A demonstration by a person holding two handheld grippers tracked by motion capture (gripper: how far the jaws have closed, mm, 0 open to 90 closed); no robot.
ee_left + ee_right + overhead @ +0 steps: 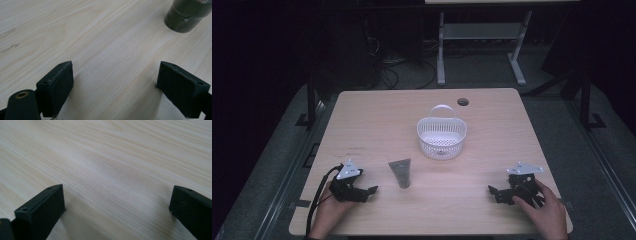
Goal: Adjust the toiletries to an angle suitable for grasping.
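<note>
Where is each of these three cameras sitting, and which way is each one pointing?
High view: fixed above the person's side, looking forward and down on the table with white basket and dark tube; both hands and claws enter at the bottom.
Left gripper view: rides on the left claw, looking low along its open jaws across the wood to the tube's cap end.
Right gripper view: rides on the right claw, facing bare wood between open jaws.
Shared: the tube appears in the high and left gripper views.

dark grey tube (401, 173), white perforated basket (441, 138), pale woodgrain table (377, 120)
</note>
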